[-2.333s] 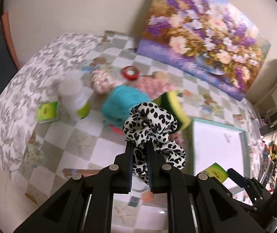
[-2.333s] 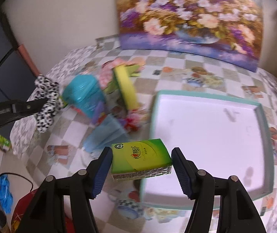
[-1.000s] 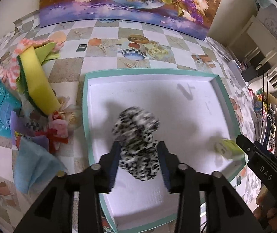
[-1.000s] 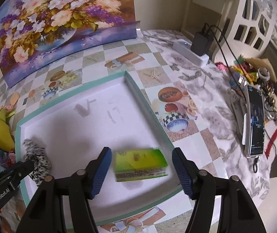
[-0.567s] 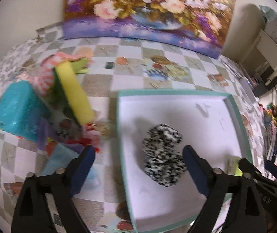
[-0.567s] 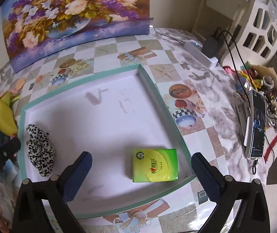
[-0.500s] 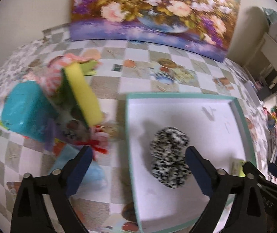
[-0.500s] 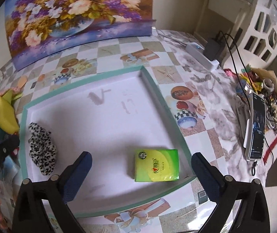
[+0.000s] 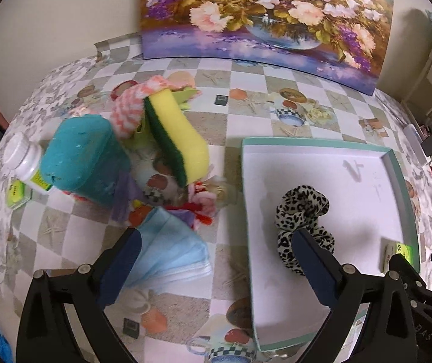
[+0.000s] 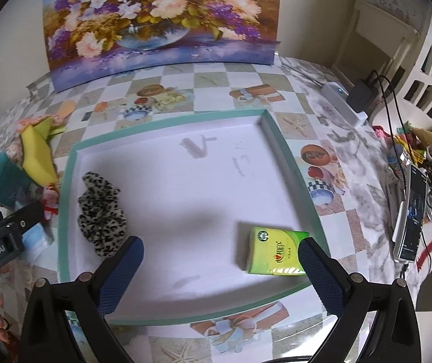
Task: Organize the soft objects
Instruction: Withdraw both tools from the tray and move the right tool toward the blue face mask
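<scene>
Left claw [image 9: 216, 260], marked "enRobot.AI", and right claw [image 10: 220, 266] both spread wide, grasping nothing. From the left: yellow-green sponge [image 9: 176, 139] and blue cloth [image 9: 167, 257] on the tabletop; leopard-print scrunchie [image 10: 101, 213], then glossy green tissue pack [image 10: 276, 251], lying apart inside the teal-rimmed white tray [image 10: 167, 124].

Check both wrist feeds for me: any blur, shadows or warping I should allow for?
Left wrist: sharp mid-frame, strong fisheye bending of the tray rim, left claw open. Right wrist: sharp, a soft dark shadow across the tray floor between scrunchie and tissue pack, right claw open.
</scene>
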Motion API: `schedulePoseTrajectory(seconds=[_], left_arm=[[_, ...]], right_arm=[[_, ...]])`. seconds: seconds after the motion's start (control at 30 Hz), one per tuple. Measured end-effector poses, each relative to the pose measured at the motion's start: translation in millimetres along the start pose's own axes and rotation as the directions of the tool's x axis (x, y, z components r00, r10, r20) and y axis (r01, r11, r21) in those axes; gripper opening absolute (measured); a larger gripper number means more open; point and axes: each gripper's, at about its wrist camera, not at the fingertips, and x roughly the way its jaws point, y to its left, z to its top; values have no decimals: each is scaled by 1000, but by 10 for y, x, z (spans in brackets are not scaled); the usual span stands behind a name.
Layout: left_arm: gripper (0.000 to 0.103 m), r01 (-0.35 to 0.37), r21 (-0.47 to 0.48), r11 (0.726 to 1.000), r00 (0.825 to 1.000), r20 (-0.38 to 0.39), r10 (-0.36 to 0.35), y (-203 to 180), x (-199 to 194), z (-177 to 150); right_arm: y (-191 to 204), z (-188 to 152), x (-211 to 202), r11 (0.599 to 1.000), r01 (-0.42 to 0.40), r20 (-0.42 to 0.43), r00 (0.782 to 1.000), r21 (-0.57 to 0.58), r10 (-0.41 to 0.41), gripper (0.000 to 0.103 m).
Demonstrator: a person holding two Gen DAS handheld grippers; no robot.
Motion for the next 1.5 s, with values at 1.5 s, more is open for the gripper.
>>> schedulePoseTrajectory(seconds=[1.5], left_arm=[[99, -61, -368, 928, 989, -150, 6, 1375, 87, -258]], right_arm=[[1372, -276, 74, 959, -219, -105, 974, -178, 202, 103]])
